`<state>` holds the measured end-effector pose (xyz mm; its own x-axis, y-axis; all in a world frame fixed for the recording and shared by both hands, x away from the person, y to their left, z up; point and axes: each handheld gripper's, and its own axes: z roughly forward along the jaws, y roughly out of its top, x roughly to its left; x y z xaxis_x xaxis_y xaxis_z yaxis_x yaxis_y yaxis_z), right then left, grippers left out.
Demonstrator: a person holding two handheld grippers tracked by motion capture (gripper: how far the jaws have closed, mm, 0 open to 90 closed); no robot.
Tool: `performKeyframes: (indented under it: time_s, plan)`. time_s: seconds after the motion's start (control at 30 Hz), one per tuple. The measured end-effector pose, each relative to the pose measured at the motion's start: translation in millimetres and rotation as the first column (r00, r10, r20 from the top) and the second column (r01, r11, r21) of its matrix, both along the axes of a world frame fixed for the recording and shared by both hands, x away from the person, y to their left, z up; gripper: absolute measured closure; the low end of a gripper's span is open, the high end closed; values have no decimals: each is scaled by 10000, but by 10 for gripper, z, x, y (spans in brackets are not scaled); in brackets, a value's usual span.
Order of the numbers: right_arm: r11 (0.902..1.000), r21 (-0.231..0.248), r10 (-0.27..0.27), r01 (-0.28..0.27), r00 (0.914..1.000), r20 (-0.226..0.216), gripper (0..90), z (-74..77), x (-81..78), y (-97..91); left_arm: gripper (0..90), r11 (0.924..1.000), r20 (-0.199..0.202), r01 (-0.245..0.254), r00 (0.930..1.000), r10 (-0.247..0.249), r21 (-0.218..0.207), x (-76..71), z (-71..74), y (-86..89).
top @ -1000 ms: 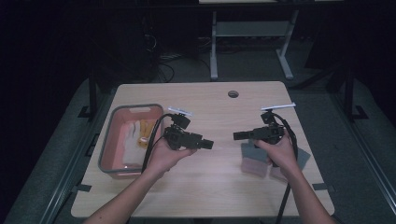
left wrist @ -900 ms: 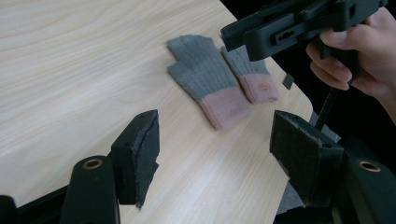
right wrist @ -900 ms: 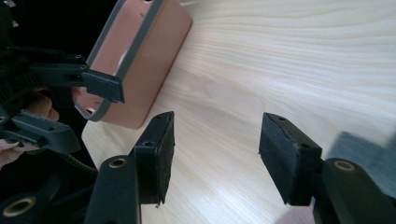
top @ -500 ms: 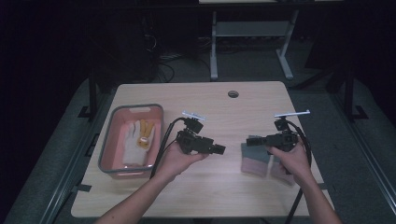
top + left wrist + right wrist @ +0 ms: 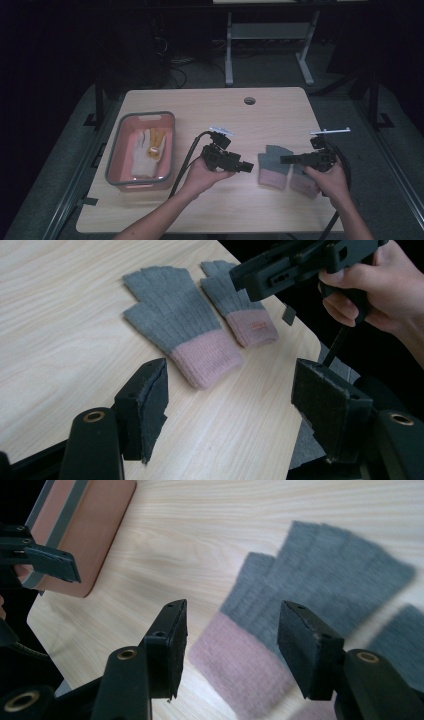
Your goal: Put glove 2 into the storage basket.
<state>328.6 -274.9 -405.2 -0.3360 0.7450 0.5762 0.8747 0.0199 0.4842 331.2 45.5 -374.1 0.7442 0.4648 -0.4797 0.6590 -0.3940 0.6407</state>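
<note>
Hovering just above the table [image 5: 280, 107], the left gripper [image 5: 246, 167] is held with its jaws spread wide and nothing between them; those jaws have just been opening a little further. From it, at about three o'clock in the high view, a grey glove with a pink cuff [image 5: 272, 167] is found lying flat just beside the jaw tips, fingers toward twelve o'clock and cuff toward six. In the left gripper view that glove [image 5: 175, 325] is seen ahead of the pads, untouched. The right gripper [image 5: 286, 160] is held over the same glove, pointing toward nine o'clock, its jaws likewise wide apart and gripping nothing; in the right gripper view the glove's cuff lies below the gap between the pads. A second matching glove [image 5: 302, 182] is seen at about five o'clock from the right gripper, partly under the right hand [image 5: 330, 180]. Well off at nine o'clock, a pink bin [image 5: 116, 160] holds a pale glove [image 5: 145, 155].
</note>
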Motion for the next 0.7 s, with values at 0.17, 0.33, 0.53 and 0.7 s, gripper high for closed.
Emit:
performKeyframes:
  time_s: [0.17,0.33,0.53,0.7]
  plan:
    - [9996,-161,-225,224,9997,-34,444,-47,-62,-106,300,9999,71,111,9999,-112,73,-9,-48,-68]
    - [9981,-488,-385,383,9993,-36,436,-116,-117,-192,293,9999,20,122,9999,-122,31,-21,-98,-136]
    - [9940,-947,-559,555,9984,-16,432,-210,-189,-273,293,9994,-64,326,9994,-326,93,-44,-165,-240]
    - [9883,-1324,-762,755,9971,-9,433,-256,-241,-338,289,9991,-184,402,9990,-400,102,-46,-219,-298]
